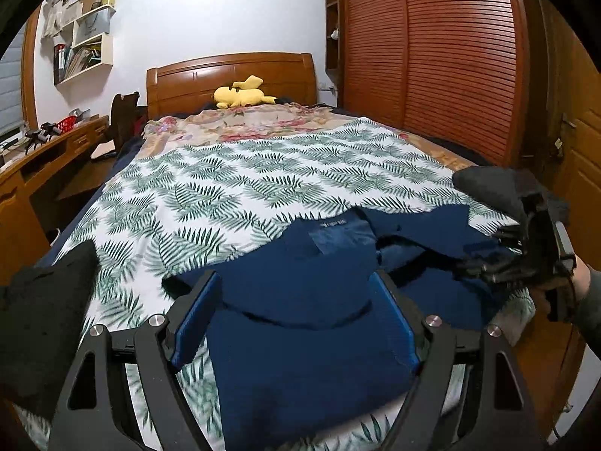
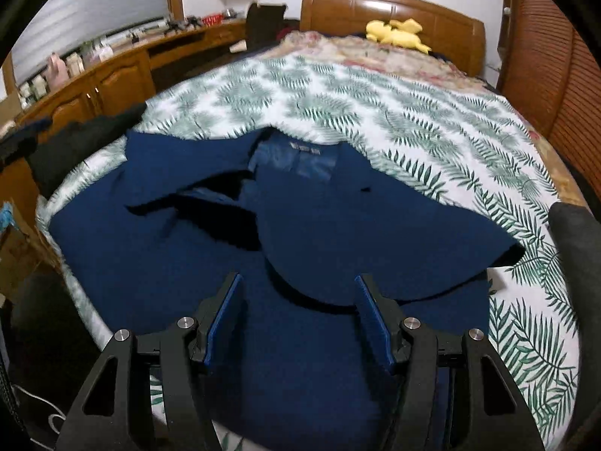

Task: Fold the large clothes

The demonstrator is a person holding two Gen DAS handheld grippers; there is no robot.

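A navy blue top (image 1: 300,338) lies partly folded at the near end of the bed, its collar label (image 1: 332,222) facing up and one flap turned over with a curved edge. My left gripper (image 1: 296,276) hangs just above it, its blue pads wide apart with no cloth pinched between them. In the right wrist view the same top (image 2: 188,263) fills the middle. My right gripper (image 2: 297,278) is open over it, with its pads clear of the fabric. The left wrist view shows the right gripper (image 1: 488,251) at the top's right edge, held by a hand.
The fern-print sheet (image 1: 225,188) covers the bed, with a floral blanket and a yellow plush toy (image 1: 242,94) by the wooden headboard. A wooden desk (image 1: 45,158) runs along the left and a slatted wardrobe (image 1: 432,56) along the right. Dark cloth (image 2: 75,143) lies at the bed's left edge.
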